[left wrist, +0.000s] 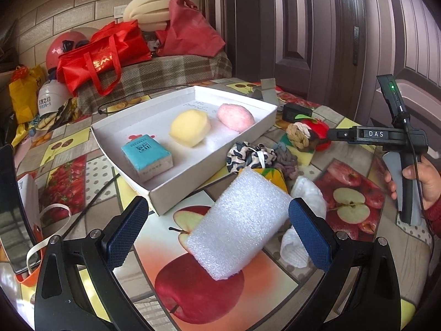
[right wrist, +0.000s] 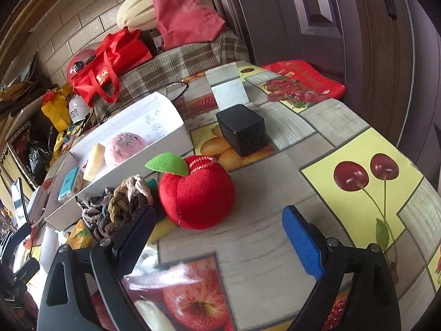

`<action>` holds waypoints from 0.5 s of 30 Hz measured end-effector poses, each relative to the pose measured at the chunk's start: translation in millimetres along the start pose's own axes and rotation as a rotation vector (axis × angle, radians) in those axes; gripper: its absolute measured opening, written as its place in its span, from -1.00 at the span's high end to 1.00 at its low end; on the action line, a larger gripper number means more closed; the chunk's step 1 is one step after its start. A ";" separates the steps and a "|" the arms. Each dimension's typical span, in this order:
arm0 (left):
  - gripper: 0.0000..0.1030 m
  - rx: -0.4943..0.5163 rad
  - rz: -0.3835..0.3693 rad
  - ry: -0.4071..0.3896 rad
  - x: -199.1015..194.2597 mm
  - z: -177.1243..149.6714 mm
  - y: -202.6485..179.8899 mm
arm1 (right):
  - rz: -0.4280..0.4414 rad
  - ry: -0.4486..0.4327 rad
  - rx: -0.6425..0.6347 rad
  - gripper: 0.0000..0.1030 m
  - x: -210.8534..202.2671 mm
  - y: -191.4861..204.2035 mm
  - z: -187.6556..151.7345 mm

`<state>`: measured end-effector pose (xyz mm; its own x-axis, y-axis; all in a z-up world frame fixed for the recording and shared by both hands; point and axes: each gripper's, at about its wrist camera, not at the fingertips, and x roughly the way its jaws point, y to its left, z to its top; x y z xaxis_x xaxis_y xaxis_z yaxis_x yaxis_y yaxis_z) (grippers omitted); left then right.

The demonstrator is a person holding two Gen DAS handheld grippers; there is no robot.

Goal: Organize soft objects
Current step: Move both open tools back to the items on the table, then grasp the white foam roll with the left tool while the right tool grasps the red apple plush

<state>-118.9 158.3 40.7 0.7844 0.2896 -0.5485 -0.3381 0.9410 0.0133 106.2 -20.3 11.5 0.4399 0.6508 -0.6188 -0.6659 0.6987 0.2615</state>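
A white cardboard box (left wrist: 154, 193) on the fruit-print table holds a blue sponge block (left wrist: 147, 153), a yellow sponge (left wrist: 189, 128) and a pink plush (left wrist: 234, 117). A white foam block (left wrist: 238, 222) lies between the jaws of my open left gripper (left wrist: 217, 233), apart from both pads. My right gripper (right wrist: 220, 237) is open just in front of a red plush apple (right wrist: 197, 193). A braided knot (right wrist: 132, 193) and scrunchies (left wrist: 250, 155) lie beside the apple. White socks (left wrist: 306, 201) lie by the foam.
A black power adapter (right wrist: 242, 128) stands behind the apple near the box's far corner. A cable (left wrist: 91, 204) runs left of the box. A phone (left wrist: 11, 207) stands at the left edge. Red bags (left wrist: 102, 55) sit on a bench behind the table.
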 end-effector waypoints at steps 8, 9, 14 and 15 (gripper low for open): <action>-0.99 0.019 -0.057 0.084 13.2 -1.3 -3.8 | 0.015 -0.019 -0.025 -0.82 -5.7 -0.6 2.2; -0.99 0.022 -0.057 0.099 16.1 -1.2 -5.0 | 0.016 -0.021 -0.034 -0.82 -3.0 1.2 4.7; -0.91 0.029 -0.058 0.136 22.7 -2.6 -7.1 | 0.041 -0.053 -0.075 -0.82 8.9 12.8 17.5; -0.86 0.027 -0.062 0.149 25.0 -2.8 -6.7 | 0.044 -0.047 -0.080 -0.82 13.2 15.6 19.4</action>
<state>-98.4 158.7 24.5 0.7165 0.2033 -0.6673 -0.2759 0.9612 -0.0034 113.4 5.0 21.8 0.4355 0.6952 -0.5720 -0.7308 0.6440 0.2264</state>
